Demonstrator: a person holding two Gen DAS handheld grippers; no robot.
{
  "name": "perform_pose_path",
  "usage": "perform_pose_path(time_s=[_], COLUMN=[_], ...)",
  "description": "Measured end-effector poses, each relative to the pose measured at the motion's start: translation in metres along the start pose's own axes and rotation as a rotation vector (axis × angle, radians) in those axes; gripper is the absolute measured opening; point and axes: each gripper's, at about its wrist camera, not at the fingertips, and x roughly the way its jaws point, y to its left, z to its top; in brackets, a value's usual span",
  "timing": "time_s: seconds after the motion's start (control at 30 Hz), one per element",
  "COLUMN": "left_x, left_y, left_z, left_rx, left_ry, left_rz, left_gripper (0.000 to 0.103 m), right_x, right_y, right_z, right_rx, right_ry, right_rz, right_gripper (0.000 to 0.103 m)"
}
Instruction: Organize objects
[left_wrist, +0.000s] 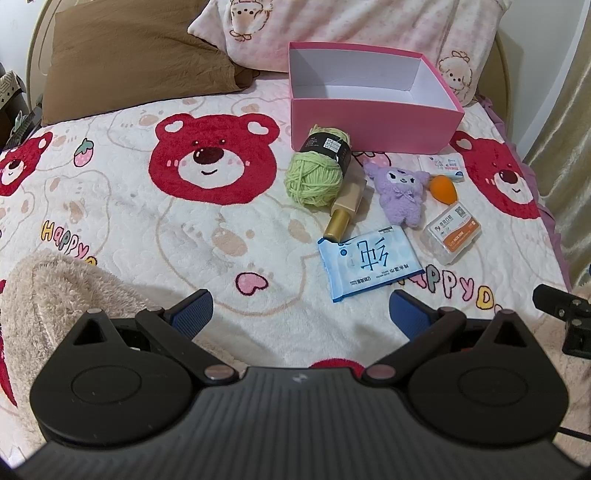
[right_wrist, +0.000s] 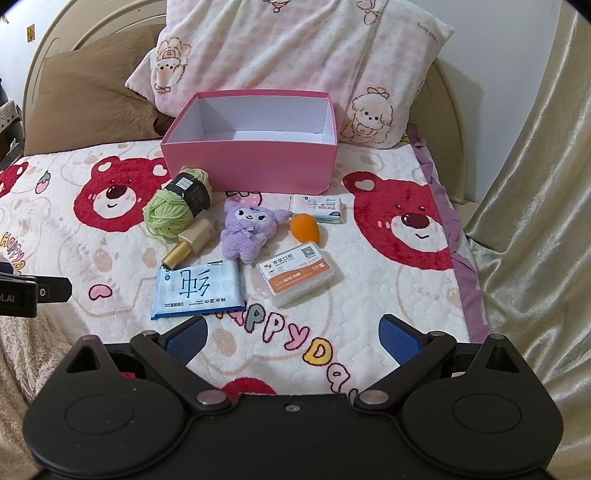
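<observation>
Ahead: rigid pink cardboard box (right_wrist: 248, 168), fuzzy green yarn ball (right_wrist: 168, 214), plush purple doll (right_wrist: 246, 232), glossy wipes packet (right_wrist: 199, 291). Left gripper (left_wrist: 300, 314), right gripper (right_wrist: 291, 334): spread wide, gripping nothing.

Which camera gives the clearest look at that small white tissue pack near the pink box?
The right wrist view: the white tissue pack lies in full sight behind the orange sponge. In the left wrist view, it sits far off to the side, smaller, with the sponge overlapping its near edge.

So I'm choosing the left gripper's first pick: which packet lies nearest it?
The blue wet-wipe packet, just ahead of the open left gripper; the small white tissue packet lies far back by the pink box.
</observation>
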Motion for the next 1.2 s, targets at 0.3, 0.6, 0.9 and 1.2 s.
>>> perform_pose_path(time_s=[0.3,0.6,0.9,1.2], left_x=[0.000,-0.001,-0.012,-0.017], left_y=[-0.001,-0.002,-0.005,0.000], left_z=[-0.001,-0.001,-0.005,0.000], left_rx=[0.000,-0.001,0.004,0.012], left_ry=[-0.001,0.001,-0.009,-0.007], left_rz=[0.000,-0.001,-0.008,-0.037], left_gripper=[0.103,0.103,0.103,0.103], right_x=[-0.001,-0.002,-0.008,-0.016], right_y=[0.000,-0.001,-0.002,0.004], right_z=[0.000,0.000,0.001,0.001], right_rx=[-0.002,-0.003,-0.005,-0.017], right_ry=[-0.001,-0.003,-0.010,-0.029], right_rz=[-0.001,-0.003,-0.007,-0.014], right_gripper=[0.101,0.101,0.101,0.101])
